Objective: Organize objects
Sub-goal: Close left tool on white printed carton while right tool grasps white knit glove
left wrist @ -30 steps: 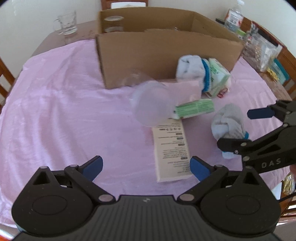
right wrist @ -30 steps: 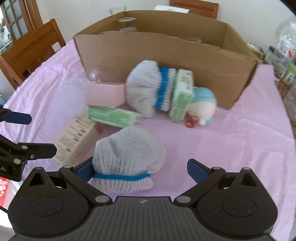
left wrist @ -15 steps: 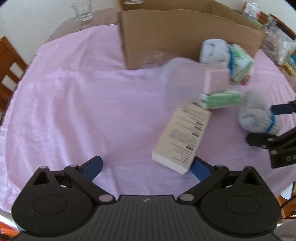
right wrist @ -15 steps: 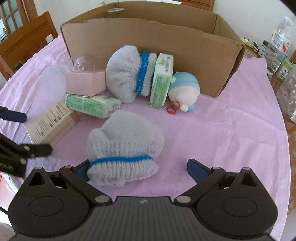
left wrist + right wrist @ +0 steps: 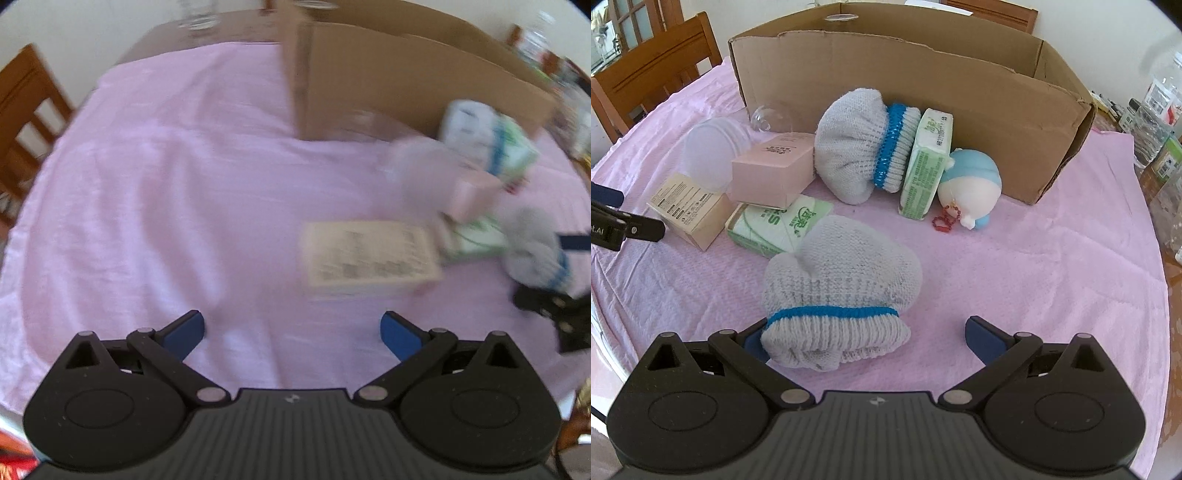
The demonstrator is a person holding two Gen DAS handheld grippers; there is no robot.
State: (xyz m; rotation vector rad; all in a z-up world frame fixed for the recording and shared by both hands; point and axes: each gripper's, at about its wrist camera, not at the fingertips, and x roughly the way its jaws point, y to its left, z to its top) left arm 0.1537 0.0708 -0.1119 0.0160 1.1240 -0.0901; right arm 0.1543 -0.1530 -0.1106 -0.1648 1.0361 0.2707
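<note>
Grey knit mitten [image 5: 842, 280] now sat between my wide-open, empty right gripper [image 5: 864, 336]; left gripper [image 5: 291, 332], open and empty, had swung off the tan box [image 5: 369, 254], so grasp comes next.

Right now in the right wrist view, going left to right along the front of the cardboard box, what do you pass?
Clear glass ball → grey knit mitten → upright green tissue pack → blue-capped plush toy.
</note>
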